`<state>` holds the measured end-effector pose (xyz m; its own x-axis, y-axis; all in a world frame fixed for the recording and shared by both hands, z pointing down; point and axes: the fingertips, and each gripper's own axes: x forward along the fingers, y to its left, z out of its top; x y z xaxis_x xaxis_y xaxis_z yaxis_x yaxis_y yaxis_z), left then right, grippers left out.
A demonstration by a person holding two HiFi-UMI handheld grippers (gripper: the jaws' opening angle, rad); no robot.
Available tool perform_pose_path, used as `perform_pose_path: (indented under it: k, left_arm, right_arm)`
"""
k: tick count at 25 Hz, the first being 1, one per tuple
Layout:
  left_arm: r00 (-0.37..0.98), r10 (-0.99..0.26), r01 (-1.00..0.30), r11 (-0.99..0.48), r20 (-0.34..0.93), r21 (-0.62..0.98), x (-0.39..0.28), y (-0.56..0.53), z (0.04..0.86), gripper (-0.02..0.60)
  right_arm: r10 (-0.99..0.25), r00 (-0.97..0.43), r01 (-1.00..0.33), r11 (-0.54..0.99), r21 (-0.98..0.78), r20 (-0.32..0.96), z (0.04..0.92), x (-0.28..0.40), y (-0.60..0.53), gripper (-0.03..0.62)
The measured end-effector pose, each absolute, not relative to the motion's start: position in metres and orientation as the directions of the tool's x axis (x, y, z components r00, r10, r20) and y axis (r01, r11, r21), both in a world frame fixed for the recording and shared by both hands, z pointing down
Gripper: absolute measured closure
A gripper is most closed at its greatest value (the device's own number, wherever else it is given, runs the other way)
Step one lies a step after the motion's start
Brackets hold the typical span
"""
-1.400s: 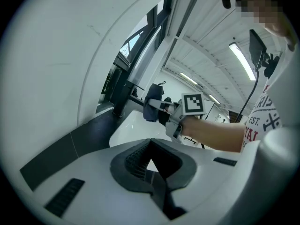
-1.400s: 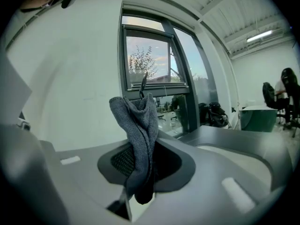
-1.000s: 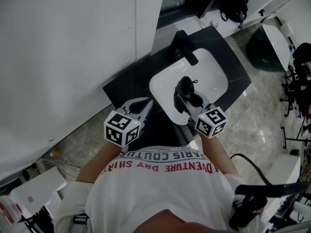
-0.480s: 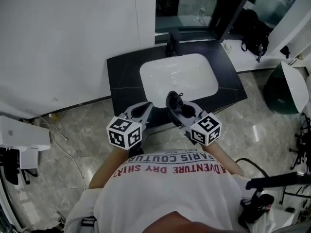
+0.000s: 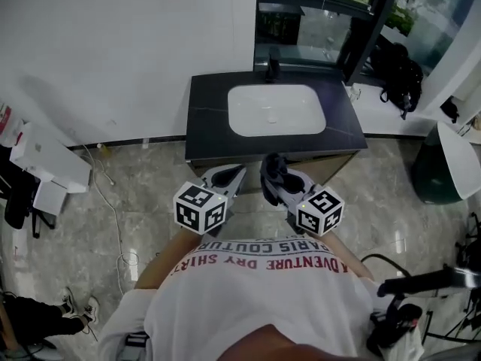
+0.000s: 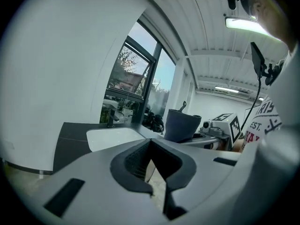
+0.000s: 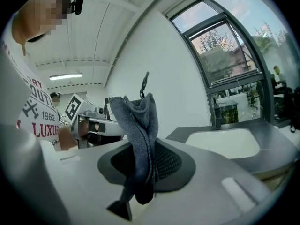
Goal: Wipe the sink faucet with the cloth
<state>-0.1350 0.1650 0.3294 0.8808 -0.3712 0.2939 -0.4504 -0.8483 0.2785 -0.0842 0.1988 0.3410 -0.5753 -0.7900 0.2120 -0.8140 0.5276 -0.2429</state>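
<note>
- Head view (looking steeply down): the person is standing back from the black countertop [image 5: 207,138], which is carrying the white sink [image 5: 276,110]. The faucet [image 5: 272,65] is showing only as a small dark shape at the basin's far rim, too small for its form to be made out.
- Head view: the left gripper [image 5: 229,175] and right gripper [image 5: 279,183] are hovering side by side above the marble floor [image 5: 143,201]. Both are in front of the countertop's near edge and well apart from the faucet. The person's shirt [image 5: 255,299] is filling the lower frame and covering the upper arms.
- Right gripper view: the jaws are clamping the cloth [image 7: 136,125], a dark grey fold that is standing up above them and hanging down below. The cloth is covering the jaw tips themselves. The sink and faucet are lying beyond, to the right. The left gripper is showing beside the cloth, partly cut off by it.
- Left gripper view: the jaws are pressing together at their tips (only a thin slit is opening behind them) and are gripping no object. The faucet is appearing as a dim silhouette against the window [image 6: 131,78], with its detail lost. The cloth is rising from the right gripper at centre right.
</note>
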Motion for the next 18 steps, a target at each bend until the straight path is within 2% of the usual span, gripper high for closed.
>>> perform_pose_path:
  k: [11,15,18]
  left_arm:
    - [0.888,-0.338,-0.432,-0.845,0.310,0.316,-0.221,0.450,0.368,0.581]
    - [0.881,-0.360,-0.448,-0.844,0.307,0.295,-0.255,0.544,0.347,0.581]
    - [0.879,-0.379,-0.452,-0.856,0.291,0.251,-0.258,0.600,0.322,0.580]
  right_arm:
    - [-0.767,-0.594,-0.800,0.531,-0.279,0.244,0.375,-0.168,0.474,0.514]
    - [-0.768,-0.599,-0.796,0.541,-0.272,0.227,0.354,-0.191,0.568,0.514]
    - [-0.789,-0.583,-0.808,0.541,-0.232,0.194,0.328,-0.183,0.620,0.514]
